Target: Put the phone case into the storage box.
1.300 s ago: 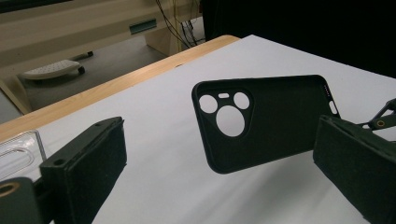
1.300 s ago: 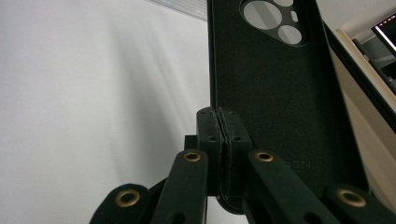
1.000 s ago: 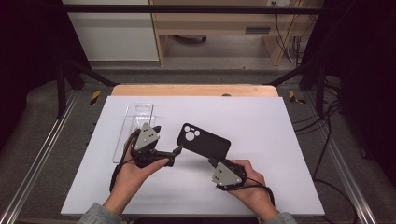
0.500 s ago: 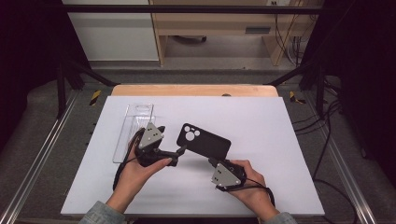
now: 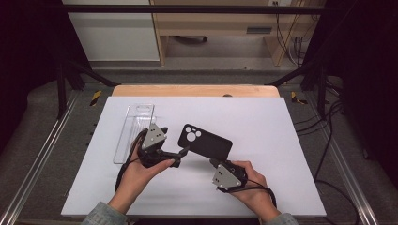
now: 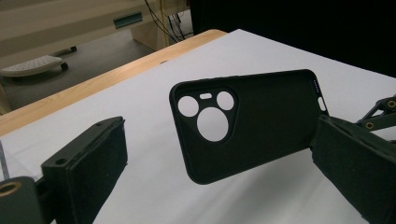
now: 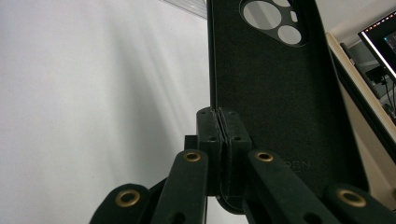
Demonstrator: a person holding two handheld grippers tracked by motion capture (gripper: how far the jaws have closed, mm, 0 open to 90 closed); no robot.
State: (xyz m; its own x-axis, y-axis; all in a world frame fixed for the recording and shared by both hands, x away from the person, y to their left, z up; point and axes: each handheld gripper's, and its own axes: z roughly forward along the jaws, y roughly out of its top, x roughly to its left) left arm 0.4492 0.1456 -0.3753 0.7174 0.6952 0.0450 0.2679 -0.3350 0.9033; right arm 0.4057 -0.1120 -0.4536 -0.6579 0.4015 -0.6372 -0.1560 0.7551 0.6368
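Note:
A black phone case (image 5: 206,142) with round camera holes is held tilted just above the white table. My right gripper (image 5: 215,163) is shut on its bottom edge, and the right gripper view shows the jaws pinched together (image 7: 218,122) on the case's (image 7: 275,84) rim. My left gripper (image 5: 181,154) is open right next to the camera end of the case. In the left gripper view the case (image 6: 266,116) hangs between and just beyond the two spread jaws of that gripper (image 6: 222,140), apart from both.
A clear plastic tray (image 5: 133,129) lies on the white table top (image 5: 281,122) at the left, just behind my left hand. A wooden edge (image 5: 195,90) runs along the far side. Dark floor, metal rails and cables surround the table.
My left gripper has edged right and a little forward, closer to the camera end of the case. The right gripper still holds the case in about the same place.

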